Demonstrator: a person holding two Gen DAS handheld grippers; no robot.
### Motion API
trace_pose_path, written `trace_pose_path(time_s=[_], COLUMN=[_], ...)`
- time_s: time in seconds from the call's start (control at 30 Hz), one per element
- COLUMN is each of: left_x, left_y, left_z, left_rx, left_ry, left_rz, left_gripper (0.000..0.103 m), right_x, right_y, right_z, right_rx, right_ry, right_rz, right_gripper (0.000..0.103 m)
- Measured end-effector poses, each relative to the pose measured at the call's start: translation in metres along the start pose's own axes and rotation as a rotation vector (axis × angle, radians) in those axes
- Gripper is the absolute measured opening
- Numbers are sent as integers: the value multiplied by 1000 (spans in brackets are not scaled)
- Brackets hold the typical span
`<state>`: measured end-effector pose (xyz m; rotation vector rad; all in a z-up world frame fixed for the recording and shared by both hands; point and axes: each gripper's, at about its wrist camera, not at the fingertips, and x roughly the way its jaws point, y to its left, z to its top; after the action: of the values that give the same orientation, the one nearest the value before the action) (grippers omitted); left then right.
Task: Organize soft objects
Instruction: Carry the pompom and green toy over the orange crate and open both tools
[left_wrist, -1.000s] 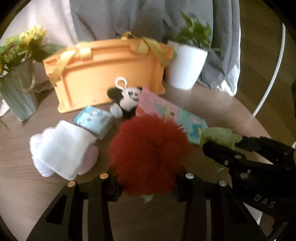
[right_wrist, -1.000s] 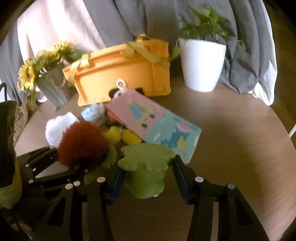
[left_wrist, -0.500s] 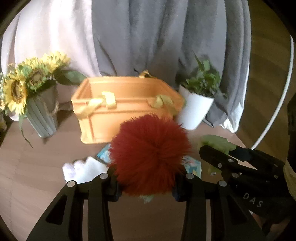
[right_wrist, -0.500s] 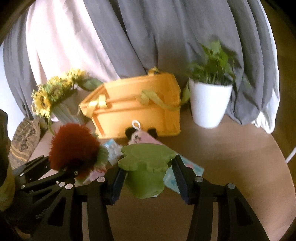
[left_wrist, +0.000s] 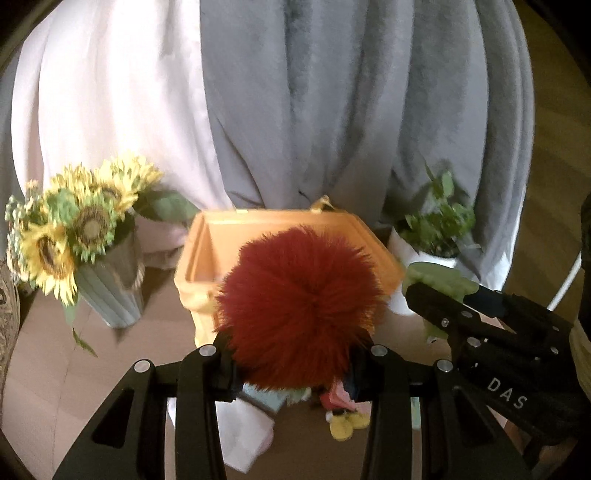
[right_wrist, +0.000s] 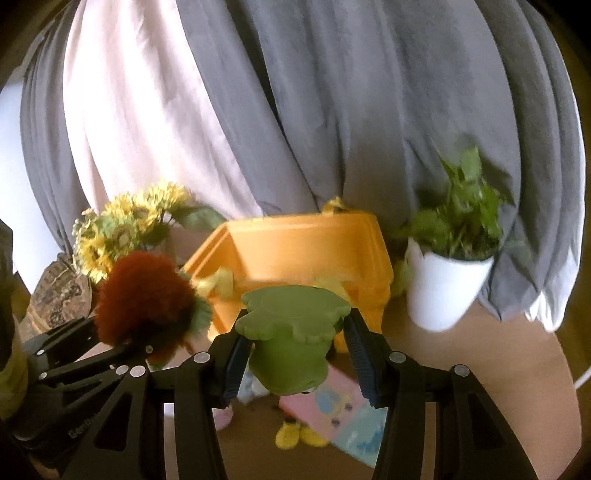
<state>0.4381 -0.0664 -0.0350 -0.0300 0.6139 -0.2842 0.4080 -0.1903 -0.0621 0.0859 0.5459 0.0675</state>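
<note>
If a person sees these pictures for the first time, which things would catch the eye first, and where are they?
First the red pompom, big and fluffy, held in the left gripper in front of the open orange basket. Next the green toy, gripped by the right gripper just beside it. Behind stand sunflowers to the left of the basket and a white plant pot to its right.

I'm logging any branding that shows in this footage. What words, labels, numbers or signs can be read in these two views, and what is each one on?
"DAS": white letters on the black body of the right gripper, seen in the left wrist view.
Embossed lettering on the black body of the left gripper, low left in the right wrist view: too blurred to read.
Pink and blue picture card on the table: cartoon pictures only, no readable text.
</note>
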Motion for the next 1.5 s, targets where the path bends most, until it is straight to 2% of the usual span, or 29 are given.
trace_pose_path(time_s=[0.33, 0.5, 0.67, 1.0, 1.03, 1.2, 1.23, 1.33, 1.4, 1.5], left_x=[37, 64, 96, 172, 176, 193, 194, 192, 187, 176], left_y=[22, 29, 37, 51, 51, 53, 53, 55, 54, 53], left_z=[58, 84, 97, 95, 92, 86, 86, 87, 89, 92], left_rx=[29, 38, 48, 58, 68, 85, 85, 76, 75, 76], left_ry=[-44, -25, 32, 227, 242, 332, 339, 345, 331, 297], left_rz=[26, 19, 27, 32, 15, 36, 39, 33, 30, 48], left_gripper=[40, 40, 41, 42, 43, 57, 58, 65, 67, 72], right_x=[45, 74, 105, 187, 194, 216, 217, 220, 219, 213], right_y=[4, 2, -3, -21, -23, -29, -31, -34, -34, -34], right_z=[63, 88, 105, 103, 102, 94, 94, 95, 98, 103], right_rx=[-18, -25, -16, -10, -3, 24, 28, 41, 44, 44], right_ry=[-12, 19, 74, 302, 330, 400, 406, 409, 406, 379], right_rz=[18, 17, 16, 5, 2, 10, 12, 5, 7, 3], right_gripper=[51, 51, 51, 51, 51, 53, 57, 61, 66, 67])
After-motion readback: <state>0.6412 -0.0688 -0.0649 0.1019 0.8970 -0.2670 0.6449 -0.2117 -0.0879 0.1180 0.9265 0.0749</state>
